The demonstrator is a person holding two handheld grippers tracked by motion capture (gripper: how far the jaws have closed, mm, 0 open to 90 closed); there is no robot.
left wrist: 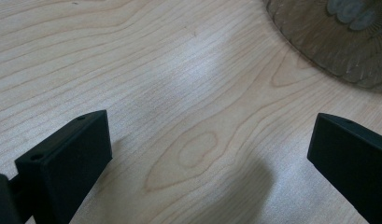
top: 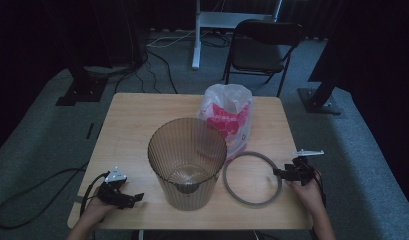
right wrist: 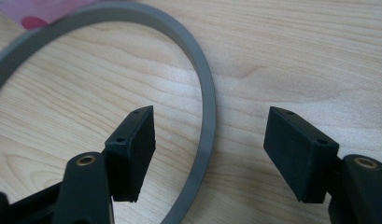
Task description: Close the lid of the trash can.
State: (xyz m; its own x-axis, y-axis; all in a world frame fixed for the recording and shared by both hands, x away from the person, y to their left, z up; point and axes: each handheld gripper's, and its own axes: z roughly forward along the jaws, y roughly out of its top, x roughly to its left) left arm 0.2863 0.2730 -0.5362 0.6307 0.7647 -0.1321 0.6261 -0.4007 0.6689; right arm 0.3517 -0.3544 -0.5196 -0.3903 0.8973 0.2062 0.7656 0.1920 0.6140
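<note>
At the lower left of the high view, the left gripper is held released over the bare table, beside the ribbed bin. Right of centre, the grey ring lies flat. Its right edge is straddled by the right gripper, the nearer one, jaws apart and not yet pressing.

One ribbed, see-through bin stands at the centre of the high view. One grey ring lies to its lower right. One plastic bag – white with pink print – sits above the middle. One wooden table bears them all. Two grippers – left gripper at lower left, right gripper at lower right. One folding chair stands at the upper middle.
</note>
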